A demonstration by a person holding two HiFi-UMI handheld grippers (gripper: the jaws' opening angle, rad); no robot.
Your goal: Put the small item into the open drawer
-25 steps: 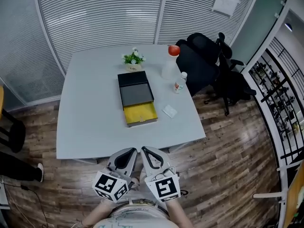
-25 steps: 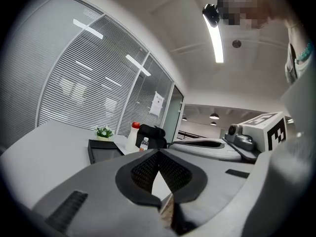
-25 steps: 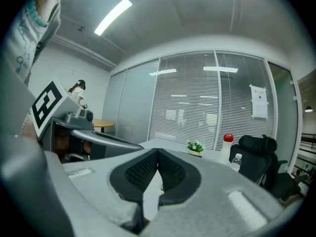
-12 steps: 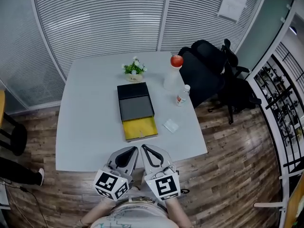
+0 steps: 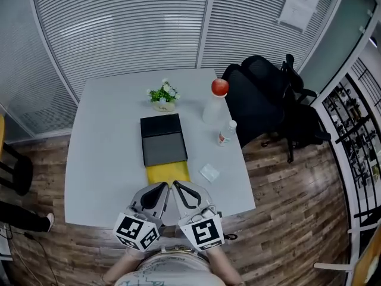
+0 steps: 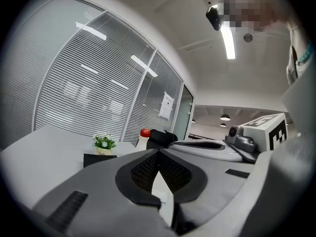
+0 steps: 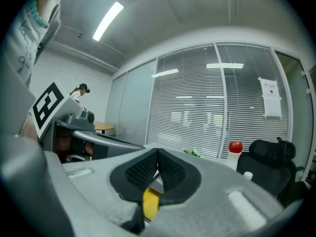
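The small white flat packet (image 5: pixel 209 172) lies on the pale grey desk (image 5: pixel 101 154), near its front right corner. It sits apart from everything else and looks roughly square and turned cornerwise. It is too small in the head view to give a sure long axis.

At its 9 o'clock, just beside it, is the open yellow-lined drawer (image 5: pixel 168 173). The drawer is pulled toward the person out of a flat dark grey box (image 5: pixel 162 140), and box and drawer together run from 12 to 6 o'clock. A small clear plastic bottle with a white cap (image 5: pixel 225 133) stands at the packet's 1 o'clock, well clear of it.

Both tools hang over the desk's front edge, side by side and pointing at 12 o'clock, straight at the drawer mouth. The right tool (image 5: pixel 177 186) has its jaws together with nothing between them, and the left tool (image 5: pixel 165 187) likewise shows its tips meeting and empty. From the right tool the packet lies at about 2 o'clock. The left tool would have to reach across its partner to get there.

So the right tool is the nearer one and the likelier choice. It would need to swing toward 2 o'clock, open over the packet, and then carry it a short way toward 9 o'clock into the drawer.
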